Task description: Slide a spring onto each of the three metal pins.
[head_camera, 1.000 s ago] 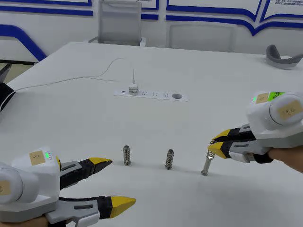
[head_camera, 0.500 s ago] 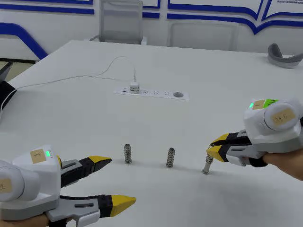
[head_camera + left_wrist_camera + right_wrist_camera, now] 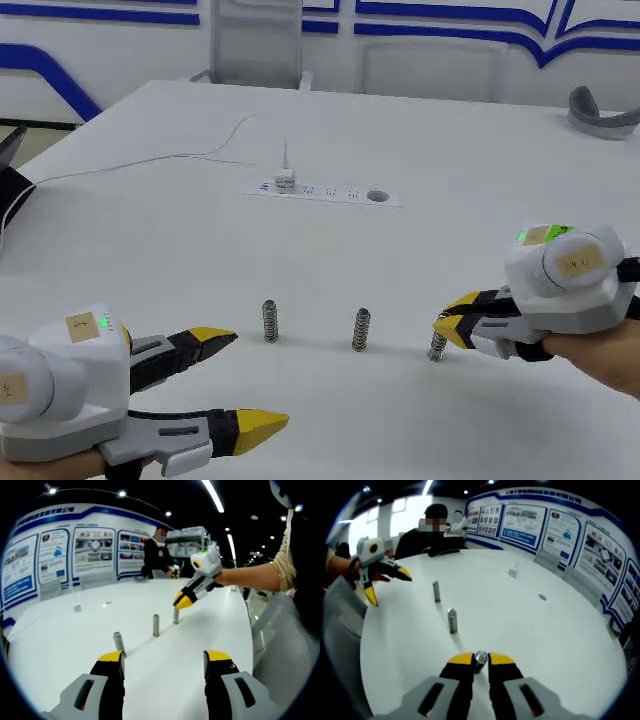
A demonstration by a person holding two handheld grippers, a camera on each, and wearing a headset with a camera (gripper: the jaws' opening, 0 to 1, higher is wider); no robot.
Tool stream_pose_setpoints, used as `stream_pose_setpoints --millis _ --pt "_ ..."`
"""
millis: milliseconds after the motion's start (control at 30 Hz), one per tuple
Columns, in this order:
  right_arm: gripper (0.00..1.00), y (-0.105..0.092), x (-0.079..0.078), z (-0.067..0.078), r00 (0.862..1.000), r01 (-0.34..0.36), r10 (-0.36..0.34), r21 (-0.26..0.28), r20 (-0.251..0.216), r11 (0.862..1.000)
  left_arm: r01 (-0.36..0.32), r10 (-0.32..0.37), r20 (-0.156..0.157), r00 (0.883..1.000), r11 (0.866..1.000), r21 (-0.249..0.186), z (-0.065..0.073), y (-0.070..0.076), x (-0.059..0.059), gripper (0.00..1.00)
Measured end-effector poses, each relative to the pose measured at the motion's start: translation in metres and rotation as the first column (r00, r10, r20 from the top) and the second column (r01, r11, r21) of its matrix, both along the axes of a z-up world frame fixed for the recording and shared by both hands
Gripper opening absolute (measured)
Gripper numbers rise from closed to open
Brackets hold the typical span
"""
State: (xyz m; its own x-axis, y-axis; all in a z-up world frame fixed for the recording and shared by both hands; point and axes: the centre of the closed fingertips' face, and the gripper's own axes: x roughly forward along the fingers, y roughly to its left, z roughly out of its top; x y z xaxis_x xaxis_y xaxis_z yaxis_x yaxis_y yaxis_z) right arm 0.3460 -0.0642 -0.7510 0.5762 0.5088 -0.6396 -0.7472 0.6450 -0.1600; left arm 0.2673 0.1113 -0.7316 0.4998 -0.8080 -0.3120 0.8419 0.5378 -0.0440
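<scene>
Head view: 3 pins stand in a row on the white table, and each looks to carry a spring. The left pin and middle pin stand free. The right gripper has its jaws nearly together on the spring of the right pin. The left gripper hovers well apart from the row, nearer the person, with its jaws wide and nothing in them.

Left gripper view: its 2 jaws gape over bare table. The 3 pins run away ahead, and the right gripper sits at the farthest one.

Right gripper view: the yellow tips pinch the coils at the top of the right pin, which stands upright between them.

The spring is probably light, smooth and bouncy, so a hard squeeze may shoot it out sideways. A gentle hold across the coils near the upper end, pressing straight down, should suit it. The pin looks thin and may tip.
</scene>
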Motion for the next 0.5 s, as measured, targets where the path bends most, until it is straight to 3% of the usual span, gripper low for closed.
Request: stream_pose_setpoints --millis 300,500 --pt "0.12 -0.002 -0.001 -0.011 1.0 0.01 -0.01 -0.005 -0.019 1.0 -0.005 0.005 -0.003 1.0 1.0 0.0 -0.001 0.002 0.0 0.65" --pt "0.12 -0.003 -0.001 -0.01 1.0 0.014 -0.014 -0.001 -0.015 1.0 -0.007 0.007 -0.002 1.0 1.0 -0.002 -0.001 0.002 0.001 0.65"
